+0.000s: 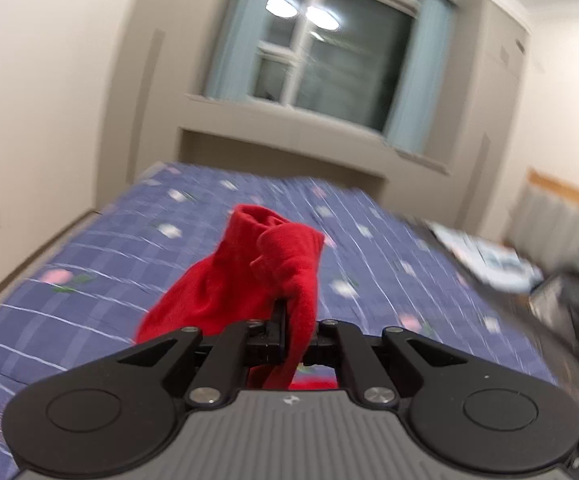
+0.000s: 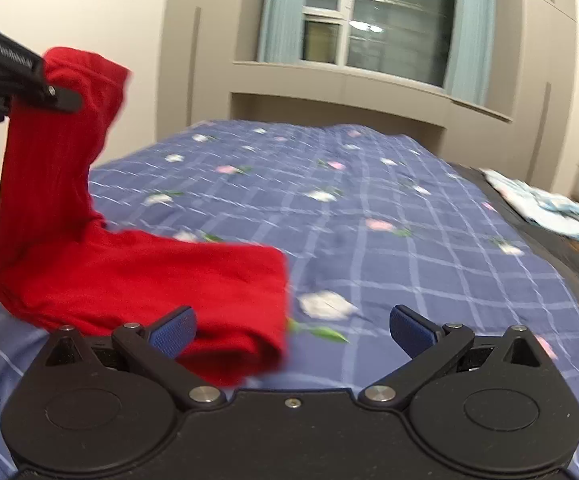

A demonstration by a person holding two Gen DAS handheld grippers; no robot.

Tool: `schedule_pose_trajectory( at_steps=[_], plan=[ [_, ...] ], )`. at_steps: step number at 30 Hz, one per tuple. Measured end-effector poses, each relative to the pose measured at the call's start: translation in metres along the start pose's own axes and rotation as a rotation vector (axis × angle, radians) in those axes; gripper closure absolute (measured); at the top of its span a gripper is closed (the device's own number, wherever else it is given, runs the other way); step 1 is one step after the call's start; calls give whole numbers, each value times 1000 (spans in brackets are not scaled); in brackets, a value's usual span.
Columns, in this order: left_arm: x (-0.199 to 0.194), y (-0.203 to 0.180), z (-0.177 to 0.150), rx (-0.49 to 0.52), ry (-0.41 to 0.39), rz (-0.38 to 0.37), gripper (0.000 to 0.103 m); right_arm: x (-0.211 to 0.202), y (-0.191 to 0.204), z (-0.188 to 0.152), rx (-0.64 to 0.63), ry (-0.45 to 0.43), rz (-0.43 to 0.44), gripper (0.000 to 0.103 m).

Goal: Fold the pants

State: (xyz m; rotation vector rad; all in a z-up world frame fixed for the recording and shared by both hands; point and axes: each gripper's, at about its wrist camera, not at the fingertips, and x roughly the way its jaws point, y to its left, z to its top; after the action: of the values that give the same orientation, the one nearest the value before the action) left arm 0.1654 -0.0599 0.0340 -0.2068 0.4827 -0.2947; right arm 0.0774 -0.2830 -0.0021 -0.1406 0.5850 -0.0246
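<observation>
- Red pants: soft knit, thin & light. One end is lifted off the bed; the rest lies bunched on the blue checked cover, near edge, just in front of the right gripper.
- Left gripper: jaws closed tight on a bunched bit of the pants, cloth squeezed between them. In the right wrist view the held end hangs up high at left and drapes down in a limp column to the pile.
- Right gripper: jaws wide open, holding nothing. Blue pad on its left finger sits over the red cloth; whether it touches it, can't tell. Other pad is over bare cover.
- Handling, judged: no stiffness at all, sags wherever unsupported, so a one-point hold just makes a rope. Prob. grippy enough, not slippery; not fragile. Weight tiny, so a pinch holds it fine.
- Where to grab, judged: right should pinch the free corner/edge of the lying part, near the rolled fold at front, then pull apart from left to flatten before folding.
- Risk, judged: grabbing several layers at once, or catching the bed cover with the cloth.
- Both views motion-blurred; waistband vs. leg hem can't be told.
</observation>
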Motion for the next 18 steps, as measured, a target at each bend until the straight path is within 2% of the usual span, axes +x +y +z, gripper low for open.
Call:
schedule_pose_trajectory(
  at_steps=[3, 6, 9, 12, 13, 14, 16, 18],
  plan=[
    [20, -28, -25, 74, 92, -34, 98, -6, -18, -13, 31, 27, -40, 0],
    [36, -45, -49, 142, 194, -36, 98, -10, -32, -21, 74, 56, -63, 0],
    [43, -54, -61, 167, 256, -36, 97, -15, -40, -25, 112, 61, -70, 0],
    [40, -57, -71, 183, 300, -49, 91, -14, -44, -27, 125, 67, -68, 0],
    [41, -55, -70, 185, 310, -59, 78, -13, -43, -27, 124, 71, -66, 0],
    [40, -54, -70, 185, 323, -73, 55, -12, -42, -28, 120, 77, -64, 0],
    [39, -51, -66, 162, 328, -96, 27, -10, -40, -27, 115, 82, -60, 0],
    [34, -50, -65, 145, 314, -111, 26, -10, -39, -28, 114, 84, -58, 0]
  ],
)
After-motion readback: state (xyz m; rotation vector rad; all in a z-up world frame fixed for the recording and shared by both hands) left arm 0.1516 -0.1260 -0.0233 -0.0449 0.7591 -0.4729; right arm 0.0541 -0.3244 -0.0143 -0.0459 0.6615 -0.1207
